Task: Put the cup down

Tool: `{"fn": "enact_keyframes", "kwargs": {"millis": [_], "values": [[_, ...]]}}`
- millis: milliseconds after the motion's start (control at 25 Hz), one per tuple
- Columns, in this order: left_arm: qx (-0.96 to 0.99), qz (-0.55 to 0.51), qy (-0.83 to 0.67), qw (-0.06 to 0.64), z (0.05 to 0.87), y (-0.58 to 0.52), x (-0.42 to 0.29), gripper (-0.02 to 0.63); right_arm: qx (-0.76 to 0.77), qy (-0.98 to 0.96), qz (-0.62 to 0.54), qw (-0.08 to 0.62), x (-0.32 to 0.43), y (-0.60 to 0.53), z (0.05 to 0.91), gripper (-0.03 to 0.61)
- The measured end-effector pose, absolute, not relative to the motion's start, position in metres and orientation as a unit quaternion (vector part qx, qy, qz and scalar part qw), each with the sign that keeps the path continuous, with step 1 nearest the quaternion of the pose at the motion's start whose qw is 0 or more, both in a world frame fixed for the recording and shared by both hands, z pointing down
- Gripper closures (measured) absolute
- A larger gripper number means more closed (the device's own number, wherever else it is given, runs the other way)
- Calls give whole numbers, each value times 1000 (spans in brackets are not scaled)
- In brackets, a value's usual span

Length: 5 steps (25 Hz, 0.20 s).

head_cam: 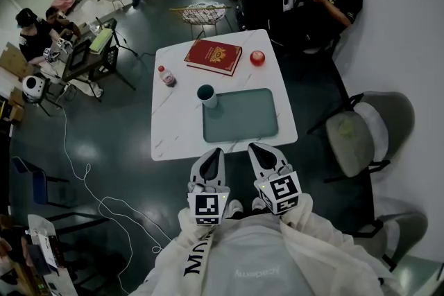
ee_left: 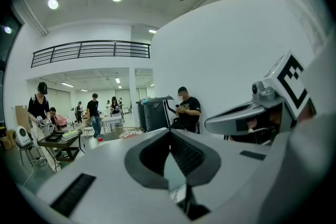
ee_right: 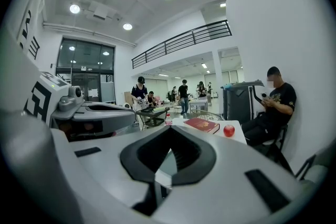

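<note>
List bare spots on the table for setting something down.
Bare: the tray itself; the table strip left of it, nearer than the bottle; the band between book and tray. Crowded: far edge with book and apple; the cup sits at the tray's far-left corner.

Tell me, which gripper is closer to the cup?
Left. In the head view the left gripper is straight in front of the cup, by the table edge. The right gripper is off to the side, in front of the tray.
</note>
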<state>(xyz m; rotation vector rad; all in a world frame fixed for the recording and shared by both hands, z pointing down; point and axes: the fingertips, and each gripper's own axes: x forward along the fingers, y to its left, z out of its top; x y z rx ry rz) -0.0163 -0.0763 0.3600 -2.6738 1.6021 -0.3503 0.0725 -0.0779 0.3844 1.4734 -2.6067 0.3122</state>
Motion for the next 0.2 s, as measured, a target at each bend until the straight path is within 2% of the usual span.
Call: {"fn": "enact_keyframes", "kwargs": {"millis": [200], "values": [[-851,-122,511,-2,365,-77,-18,603,489,-864,105,66,72,-79,385,574]]}}
